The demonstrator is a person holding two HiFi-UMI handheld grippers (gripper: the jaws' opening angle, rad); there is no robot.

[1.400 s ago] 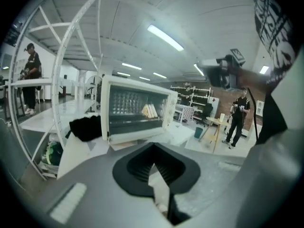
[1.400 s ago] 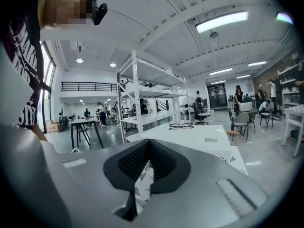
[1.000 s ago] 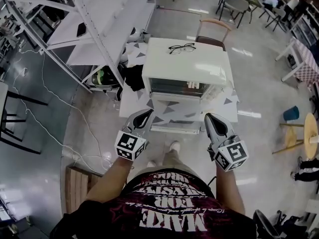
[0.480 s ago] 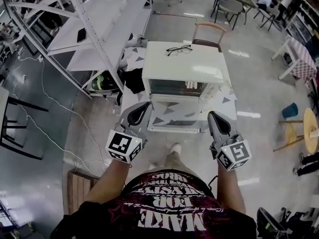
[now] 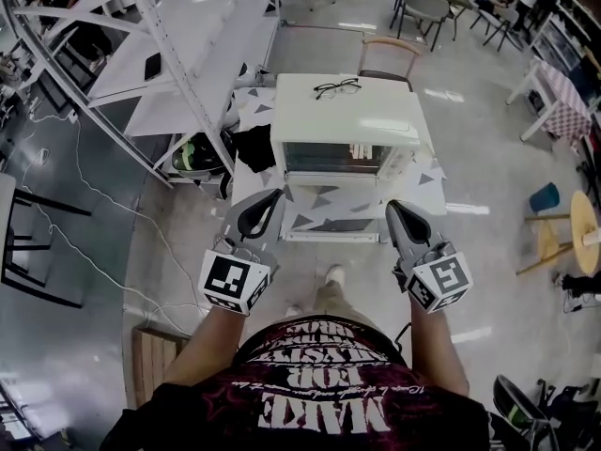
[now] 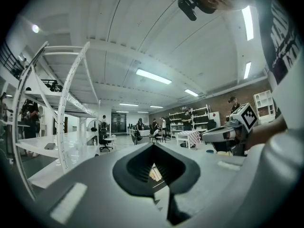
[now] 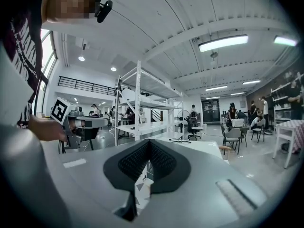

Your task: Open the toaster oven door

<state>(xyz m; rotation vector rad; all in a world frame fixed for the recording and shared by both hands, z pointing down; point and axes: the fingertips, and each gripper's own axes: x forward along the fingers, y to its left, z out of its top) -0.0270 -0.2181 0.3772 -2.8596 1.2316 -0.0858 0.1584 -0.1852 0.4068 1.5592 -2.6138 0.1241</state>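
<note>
A white toaster oven (image 5: 344,122) stands on a table with a triangle-patterned cloth (image 5: 315,216). Its dark glass door (image 5: 333,158) faces me and looks closed. A pair of glasses (image 5: 336,88) lies on its top. My left gripper (image 5: 263,210) hovers over the table's front left, short of the door, with its jaws together and nothing in them. My right gripper (image 5: 402,218) hangs at the front right, likewise shut and empty. In the right gripper view the oven's top (image 7: 202,148) and the glasses (image 7: 179,140) show beyond the jaws.
A white shelving rack (image 5: 188,45) runs along the left of the table. A chair (image 5: 387,56) stands behind the oven. A wooden pallet (image 5: 146,346) lies at my lower left, cables trail over the floor, and a yellow stool (image 5: 584,242) is at far right.
Both grippers have shifted only slightly in front of the oven, the left a little lower and nearer me. The oven door looks unchanged.
</note>
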